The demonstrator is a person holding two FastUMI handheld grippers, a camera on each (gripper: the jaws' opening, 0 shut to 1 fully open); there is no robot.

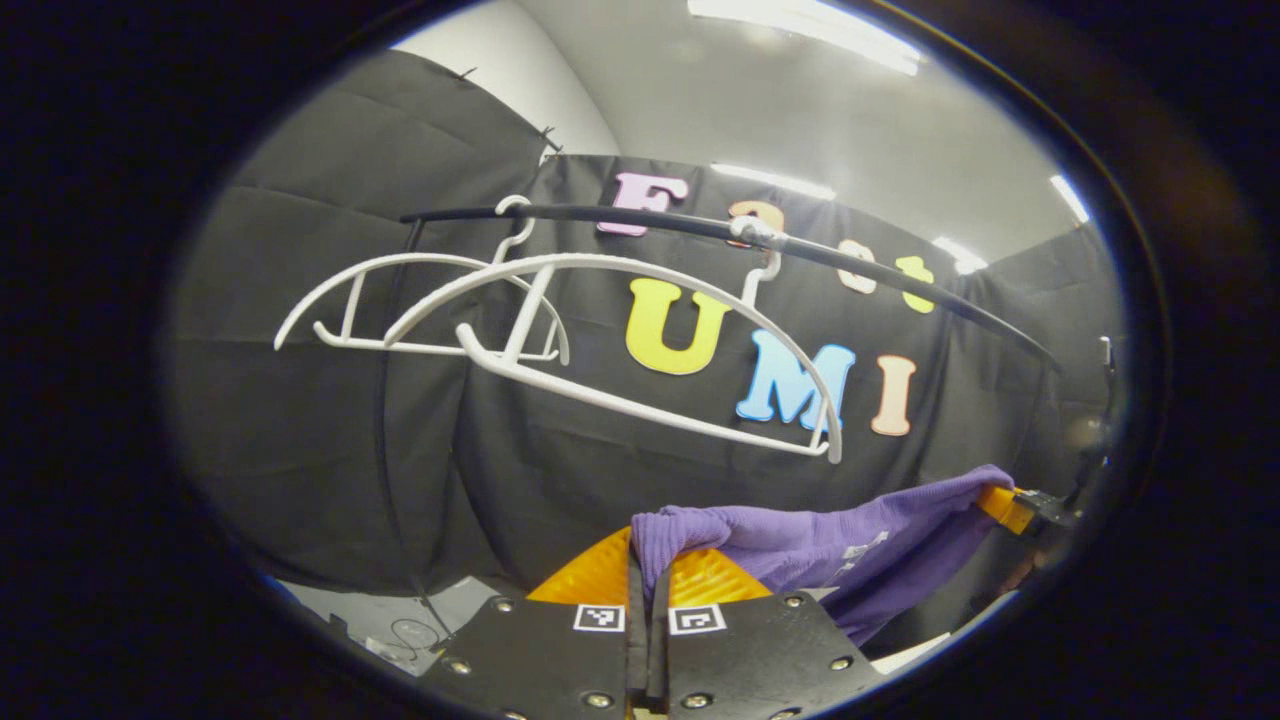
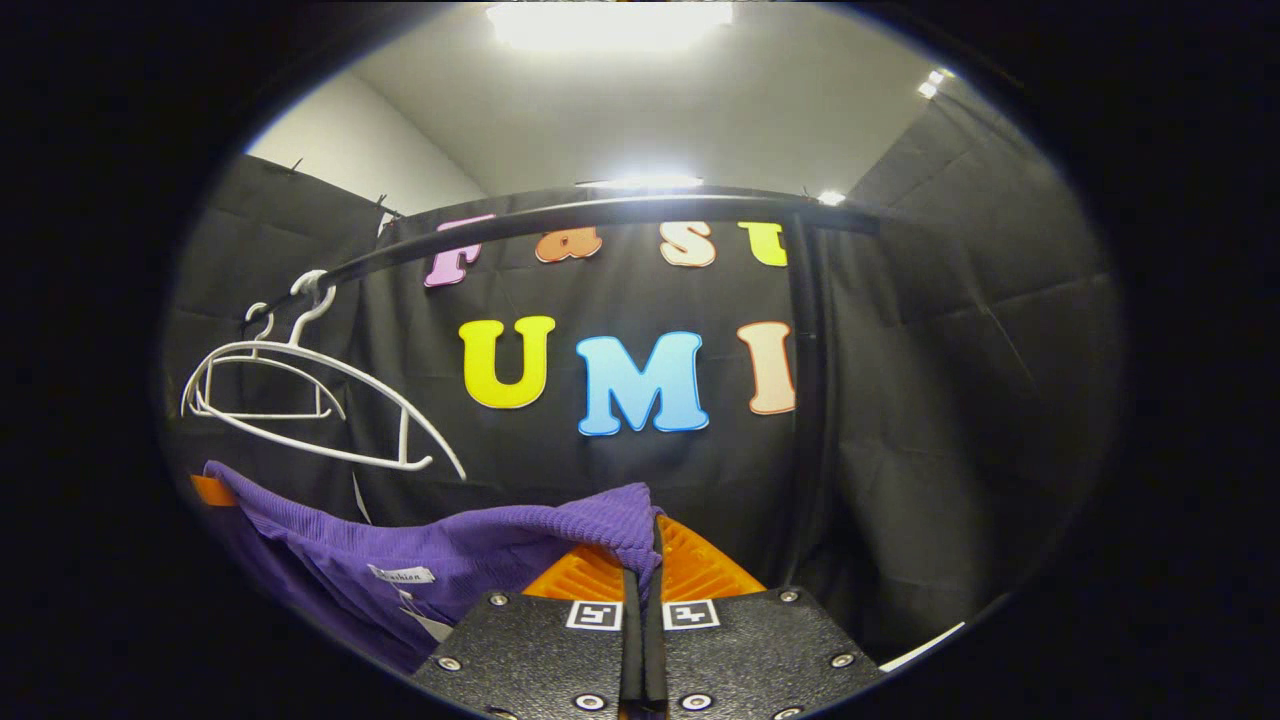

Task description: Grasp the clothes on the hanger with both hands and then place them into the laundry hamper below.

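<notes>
Purple ribbed knit, soft and slack: that is the garment (image 1: 800,545) you hold, stretched between your two grippers and sagging a little in the middle, below the black rail (image 1: 720,232) and clear of it. In the left gripper view your left gripper (image 1: 648,565) has its fingers pressed together on one bunched edge of the cloth, which folds over the fingertips; farther off along the same cloth, the right gripper grips the other end. In the right gripper view your right gripper (image 2: 642,560) is likewise clamped on a fold of the garment (image 2: 470,560), and a small white label (image 2: 400,575) shows on the fabric just beside it, too small to make out. Two white hangers hang bare from the rail: the nearer hanger (image 1: 640,350) is tilted, its lower bar slanting down toward the garment, and the farther hanger (image 1: 400,310) sits behind it along the rail. The nearer hanger's low end lies above the cloth, apart from it. A black upright post (image 2: 805,400) drops from the rail, beside the right gripper's end of the garment.
</notes>
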